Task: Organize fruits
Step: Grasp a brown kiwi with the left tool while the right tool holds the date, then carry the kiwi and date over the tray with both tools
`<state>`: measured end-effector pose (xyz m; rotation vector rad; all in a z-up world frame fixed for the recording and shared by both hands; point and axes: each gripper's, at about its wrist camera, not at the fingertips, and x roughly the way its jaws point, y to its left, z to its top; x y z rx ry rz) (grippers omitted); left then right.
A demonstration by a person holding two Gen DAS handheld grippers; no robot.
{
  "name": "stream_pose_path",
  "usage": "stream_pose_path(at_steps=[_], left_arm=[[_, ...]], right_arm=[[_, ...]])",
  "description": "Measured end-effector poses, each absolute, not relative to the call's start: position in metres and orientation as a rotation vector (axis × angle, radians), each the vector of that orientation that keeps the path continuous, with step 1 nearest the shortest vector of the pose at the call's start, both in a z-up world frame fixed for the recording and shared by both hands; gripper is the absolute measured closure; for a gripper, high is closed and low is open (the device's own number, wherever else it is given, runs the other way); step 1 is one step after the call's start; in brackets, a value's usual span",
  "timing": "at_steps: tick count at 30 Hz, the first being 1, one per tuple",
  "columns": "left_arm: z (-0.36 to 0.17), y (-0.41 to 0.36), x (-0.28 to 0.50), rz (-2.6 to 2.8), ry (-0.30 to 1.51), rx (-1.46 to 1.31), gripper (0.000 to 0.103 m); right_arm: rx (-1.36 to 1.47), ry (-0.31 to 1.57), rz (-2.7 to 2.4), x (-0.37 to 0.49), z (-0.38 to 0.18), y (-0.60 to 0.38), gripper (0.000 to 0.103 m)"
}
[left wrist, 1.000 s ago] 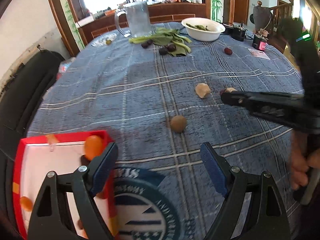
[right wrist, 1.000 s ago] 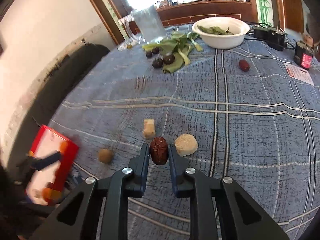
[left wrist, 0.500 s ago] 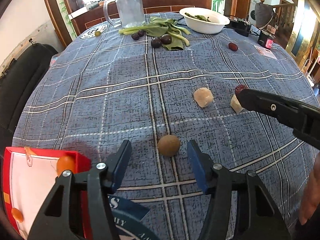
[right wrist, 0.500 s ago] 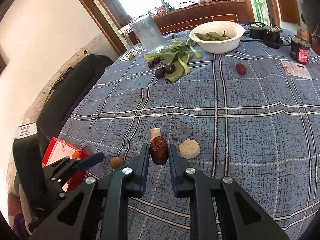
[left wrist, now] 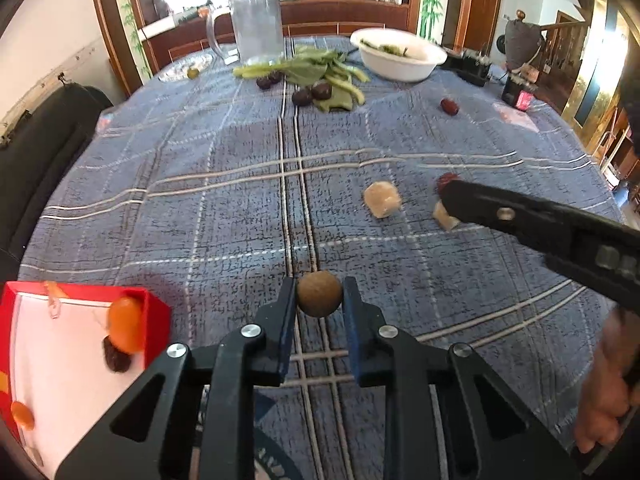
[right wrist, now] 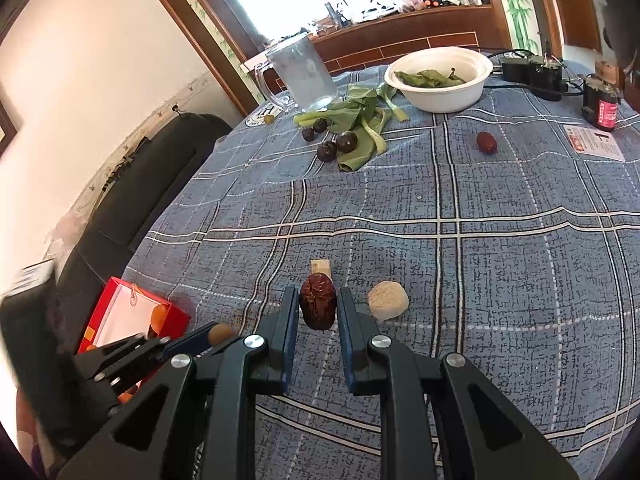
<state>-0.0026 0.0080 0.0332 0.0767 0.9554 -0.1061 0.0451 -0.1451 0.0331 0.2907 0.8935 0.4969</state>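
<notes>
A small brown round fruit (left wrist: pixel 319 299) sits on the blue checked tablecloth between the fingertips of my left gripper (left wrist: pixel 319 301). Its jaws are closing and the pads touch the fruit on both sides. The same fruit (right wrist: pixel 221 333) shows low on the left in the right wrist view. My right gripper (right wrist: pixel 318 308) is shut on a wrinkled dark red date (right wrist: pixel 318 306), held just above the cloth. A red box (left wrist: pixel 80 292) with a white inside stands at the lower left and holds an orange fruit (left wrist: pixel 126 324) and a dark one.
Two pale chunks (right wrist: pixel 388 301) (right wrist: pixel 321 268) lie by the date. Farther back are dark plums (left wrist: pixel 312 94) on green leaves, another red date (left wrist: pixel 450 106), a white bowl (left wrist: pixel 400 54) and a glass jug (left wrist: pixel 256 26). A black sofa (left wrist: pixel 40 140) borders the table's left.
My left gripper moved forward from the red box to the brown fruit and its jaws closed around it. The right gripper kept the date in place.
</notes>
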Motion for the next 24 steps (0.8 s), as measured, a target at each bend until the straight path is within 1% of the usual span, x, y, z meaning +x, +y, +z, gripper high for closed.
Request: stream_pose_path(at_steps=[9,16,24], left_arm=[[0.082,0.002,-0.053,-0.144,0.811,0.098,0.079],[0.1,0.018,-0.072,-0.093,0.771,0.068,0.079],[0.108,0.045,-0.085,-0.035,0.744,0.039,0.079]], right_arm=[[0.316,0.83,0.532,0.034,0.049,-0.143,0.085],[0.319,0.811,0.564,0.027,0.055,-0.135,0.086],[0.262,0.771,0.607,0.012,0.062,-0.115,0.086]])
